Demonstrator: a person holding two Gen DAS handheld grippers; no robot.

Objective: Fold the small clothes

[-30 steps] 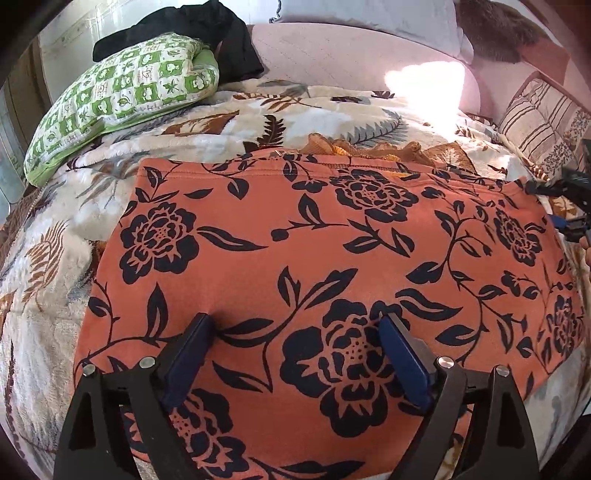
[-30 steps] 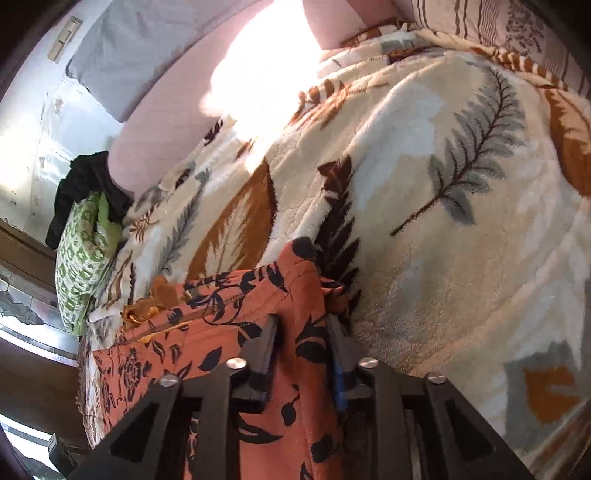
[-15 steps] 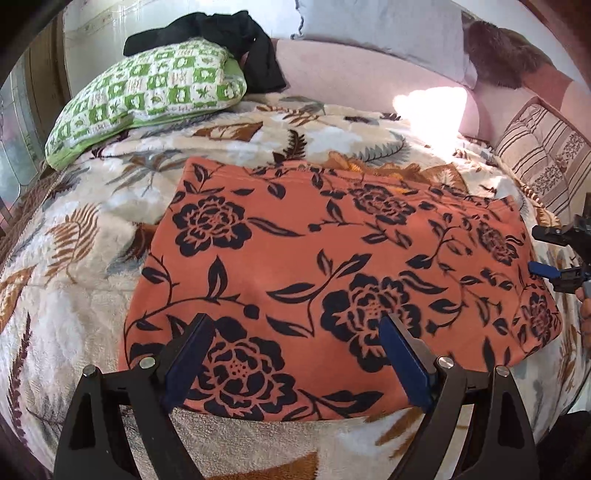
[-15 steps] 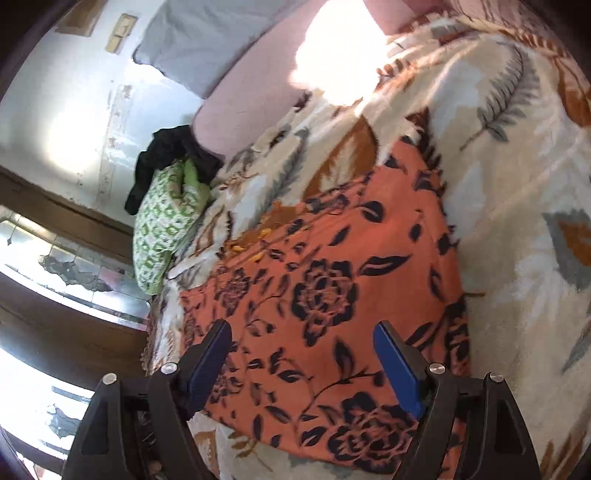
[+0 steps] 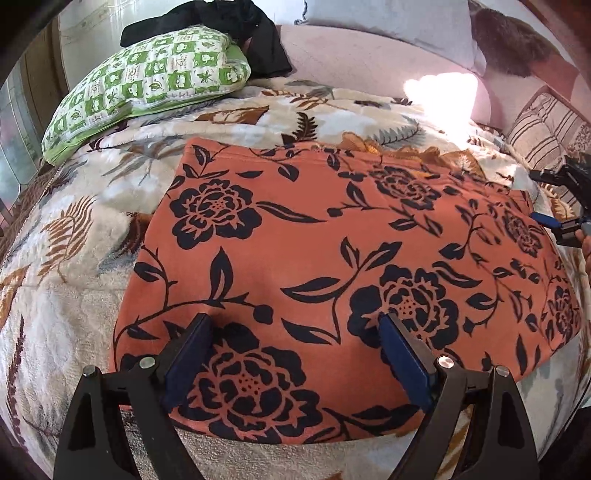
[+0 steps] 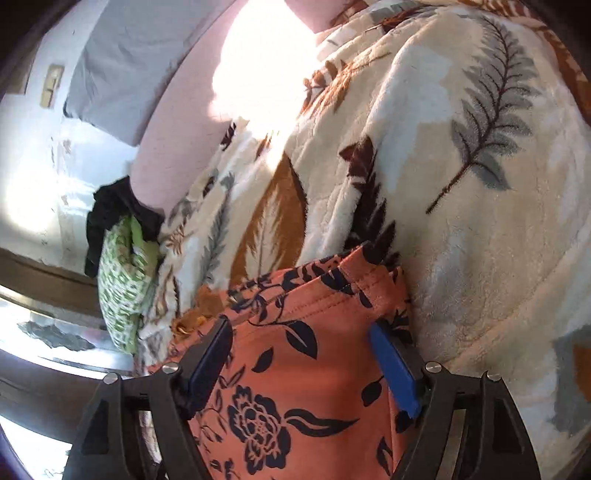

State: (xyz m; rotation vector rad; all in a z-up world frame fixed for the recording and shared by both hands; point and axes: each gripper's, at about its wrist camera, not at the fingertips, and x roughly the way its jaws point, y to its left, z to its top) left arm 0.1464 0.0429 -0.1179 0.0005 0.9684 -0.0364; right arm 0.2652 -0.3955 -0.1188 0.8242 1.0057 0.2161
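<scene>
An orange garment with a dark floral print (image 5: 332,258) lies spread flat on the bed. My left gripper (image 5: 295,332) is open and hovers over the garment's near edge, with nothing between its blue pads. My right gripper (image 6: 299,328) is open over the garment's far right corner (image 6: 332,288), its pads on either side of the hemmed edge without closing on it. The right gripper also shows at the right edge of the left wrist view (image 5: 554,199).
A cream leaf-print blanket (image 6: 480,221) covers the bed. A green checked pillow (image 5: 147,85) with a black cloth (image 5: 236,22) on it lies at the far left. A striped cushion (image 5: 546,125) is at the far right, by the pink headboard (image 5: 369,55).
My right gripper let go of the garment's corner, opened, pulled back, then came close over that corner again. My left gripper stayed open and shifted a little over the near edge.
</scene>
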